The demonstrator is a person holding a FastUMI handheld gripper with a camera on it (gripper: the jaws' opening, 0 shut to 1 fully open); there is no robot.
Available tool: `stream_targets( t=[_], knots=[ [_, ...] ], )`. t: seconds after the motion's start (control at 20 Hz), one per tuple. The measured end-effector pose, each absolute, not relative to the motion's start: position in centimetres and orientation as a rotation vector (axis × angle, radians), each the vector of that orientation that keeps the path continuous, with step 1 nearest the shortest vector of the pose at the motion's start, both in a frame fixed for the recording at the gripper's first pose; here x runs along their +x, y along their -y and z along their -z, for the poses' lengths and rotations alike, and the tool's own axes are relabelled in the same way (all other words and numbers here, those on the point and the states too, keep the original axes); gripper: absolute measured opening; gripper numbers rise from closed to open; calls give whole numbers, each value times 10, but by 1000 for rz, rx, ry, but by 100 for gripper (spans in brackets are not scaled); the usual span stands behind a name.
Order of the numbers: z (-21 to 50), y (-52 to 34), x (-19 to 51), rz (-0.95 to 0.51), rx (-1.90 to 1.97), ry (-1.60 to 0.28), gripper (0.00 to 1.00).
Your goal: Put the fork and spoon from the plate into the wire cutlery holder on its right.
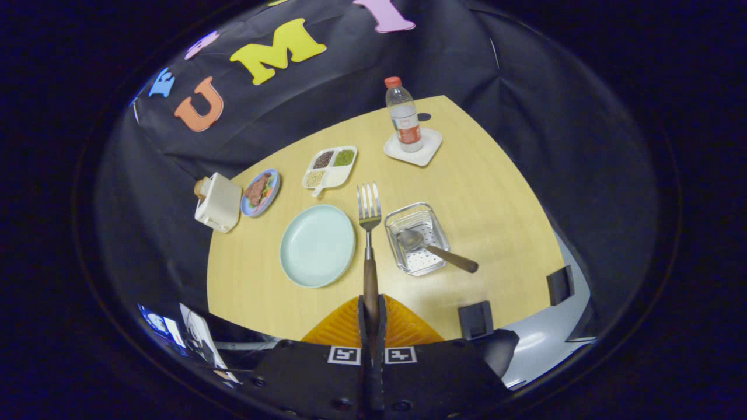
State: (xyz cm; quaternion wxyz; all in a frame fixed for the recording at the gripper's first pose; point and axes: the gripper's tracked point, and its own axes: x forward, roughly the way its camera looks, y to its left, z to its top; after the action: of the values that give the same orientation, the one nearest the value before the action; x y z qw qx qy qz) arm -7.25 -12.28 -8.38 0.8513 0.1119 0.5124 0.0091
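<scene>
Presently, findings as observed from the gripper view:

Hand-held gripper (372, 318): fingers closed together on the wooden handle of the fork (369, 233), both pressing on it; the fork points straight ahead, tines away from the fingers, raised above the bench.
Fork position: seen over the gap between the plate (317, 245) and the wire cutlery holder (416, 238), nearer neither.
Spoon (435, 249): bowl lies inside the wire cutlery holder; its wooden handle rests over the near right rim and sticks out above the bench.
Plate: pale green, round, bare, just left of the fork.
Wire cutlery holder: rectangular metal basket with a perforated floor, just right of the fork.
Surroundings, far side: a white divided dish (330, 167) with three fills of dry grains or beans lies beyond the plate; a water bottle (404, 115) with a red cap stands upright on a white coaster (426, 153), well beyond the holder.
Surroundings, left: a small blue plate of food (260, 192) and, beside it, a cream toaster (218, 202) at the bench edge.
Obstructions: nothing lies between fork and holder.
Bench (496, 204): light wood surface; two dark clamps (475, 319) grip its near edge.
Room: black cloth wall behind; pale floor at the near right.
</scene>
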Motion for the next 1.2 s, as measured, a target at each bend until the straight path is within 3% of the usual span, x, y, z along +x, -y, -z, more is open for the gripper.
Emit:
stream_targets(
  t=[0.5, 1.2],
  knots=[
    [102, 142, -87, -6, 267, -1199, 0],
    [115, 141, -73, 20, 339, -1227, 2]
  ],
)
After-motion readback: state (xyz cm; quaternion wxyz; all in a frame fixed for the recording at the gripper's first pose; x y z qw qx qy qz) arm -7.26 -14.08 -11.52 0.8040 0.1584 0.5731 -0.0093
